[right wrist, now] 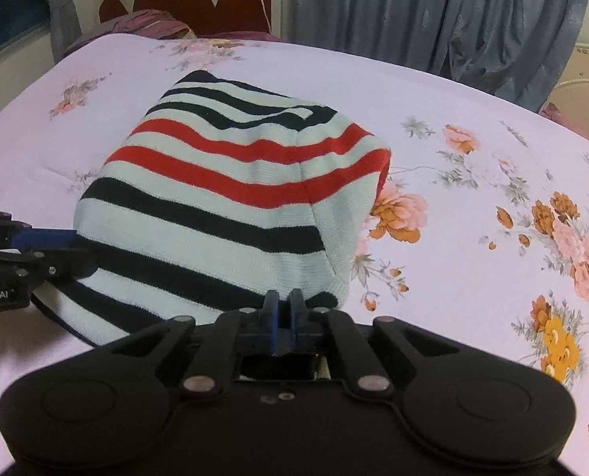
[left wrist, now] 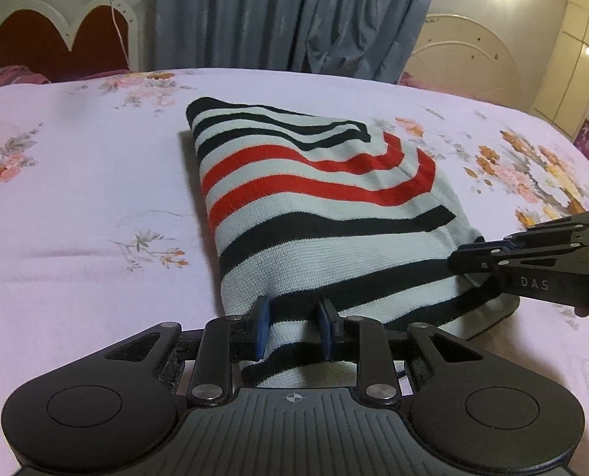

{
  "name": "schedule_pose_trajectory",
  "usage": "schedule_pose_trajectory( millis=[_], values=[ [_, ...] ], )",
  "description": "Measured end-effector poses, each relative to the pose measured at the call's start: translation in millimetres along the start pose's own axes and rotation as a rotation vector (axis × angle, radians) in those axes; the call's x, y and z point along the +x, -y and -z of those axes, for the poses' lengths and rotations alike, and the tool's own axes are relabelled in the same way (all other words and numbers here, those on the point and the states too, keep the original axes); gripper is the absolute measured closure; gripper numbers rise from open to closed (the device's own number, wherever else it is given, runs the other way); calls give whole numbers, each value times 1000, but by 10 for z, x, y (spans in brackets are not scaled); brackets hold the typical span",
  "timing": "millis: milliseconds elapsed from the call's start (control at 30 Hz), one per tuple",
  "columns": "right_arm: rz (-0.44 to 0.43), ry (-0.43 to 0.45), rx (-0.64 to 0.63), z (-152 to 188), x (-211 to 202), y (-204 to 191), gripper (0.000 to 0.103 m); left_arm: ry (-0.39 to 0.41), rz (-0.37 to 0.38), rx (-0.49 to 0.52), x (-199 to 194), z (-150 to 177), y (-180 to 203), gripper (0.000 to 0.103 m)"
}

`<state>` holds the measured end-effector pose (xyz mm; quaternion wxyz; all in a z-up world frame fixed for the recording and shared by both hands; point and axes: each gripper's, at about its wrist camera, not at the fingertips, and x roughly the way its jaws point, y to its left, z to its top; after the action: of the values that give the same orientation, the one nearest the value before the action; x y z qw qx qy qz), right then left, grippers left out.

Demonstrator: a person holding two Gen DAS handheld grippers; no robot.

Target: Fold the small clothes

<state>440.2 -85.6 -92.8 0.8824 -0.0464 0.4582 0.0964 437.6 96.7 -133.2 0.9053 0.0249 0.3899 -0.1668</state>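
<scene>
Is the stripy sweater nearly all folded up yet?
Partly. The striped sweater already lies doubled over on the flowery bedsheet, sides tucked in. The right gripper pinches its near edge; the left gripper is open around that edge. A final fold probably remains.

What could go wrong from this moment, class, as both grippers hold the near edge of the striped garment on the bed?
1. The left gripper has its jaws apart with cloth only loosely between them, so that side of the striped garment may slip while the right gripper stays pinched on its corner, skewing the fold.
2. The garment is humped rather than flat, so creases may get folded in.
3. Dragging could rumple the floral bedsheet.
</scene>
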Motion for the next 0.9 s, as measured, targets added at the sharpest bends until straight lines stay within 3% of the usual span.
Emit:
schedule_pose_trajectory(
  millis=[133,200,233,267,300,333,400,700,900],
  values=[
    [-32,10,71,4,-169,63,98,16,-42,-12,-153,-26,74,77],
    [-36,67,100,31,-387,91,83,32,-73,-2,-277,-8,144,77],
    [-24,93,105,59,-501,102,77,35,-92,-2,-323,5,175,55],
    [-17,112,108,80,-580,113,55,45,-112,-9,-383,28,215,33],
    [-8,149,114,123,-691,131,19,75,-138,-16,-460,53,256,0],
    [7,185,117,159,-776,144,2,119,-162,-18,-554,92,305,0],
    [51,196,105,229,-873,165,1,116,-159,-14,-674,125,386,0],
    [72,202,130,725,-1465,163,1,167,-180,-14,-1397,454,816,0],
    [50,265,136,1109,-2111,5,1,241,-193,-7,-2036,777,1079,0]
  ],
)
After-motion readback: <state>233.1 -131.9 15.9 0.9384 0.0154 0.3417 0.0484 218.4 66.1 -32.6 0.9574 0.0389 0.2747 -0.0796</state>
